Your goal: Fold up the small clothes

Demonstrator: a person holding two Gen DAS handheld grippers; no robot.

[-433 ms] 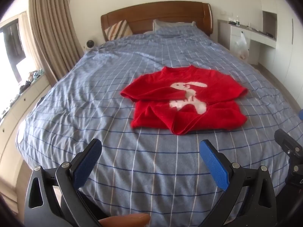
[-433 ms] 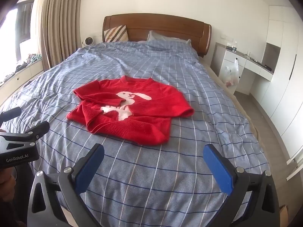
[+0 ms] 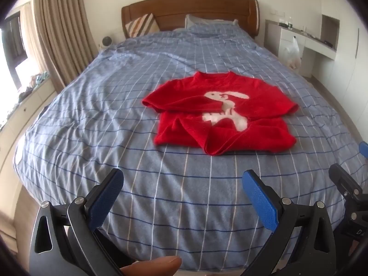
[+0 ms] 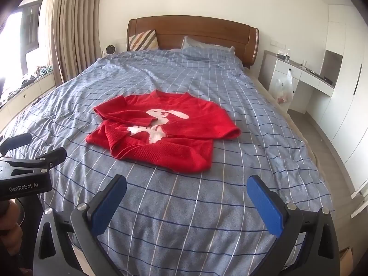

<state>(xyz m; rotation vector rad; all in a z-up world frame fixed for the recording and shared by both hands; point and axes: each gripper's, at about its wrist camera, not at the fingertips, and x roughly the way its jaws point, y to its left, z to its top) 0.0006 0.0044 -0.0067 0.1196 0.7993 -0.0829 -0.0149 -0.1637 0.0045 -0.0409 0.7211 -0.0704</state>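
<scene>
A red knitted sweater with a white rabbit on the chest lies partly folded in the middle of the bed, both sleeves laid across its front and the hem rumpled toward the foot. Under it spreads the blue duvet checked with white and dark lines, running back to a brown wooden headboard. The left gripper and right gripper hover above the bed's foot, well apart from the sweater, jaws spread wide and holding nothing.

One sweater, two pillows
</scene>
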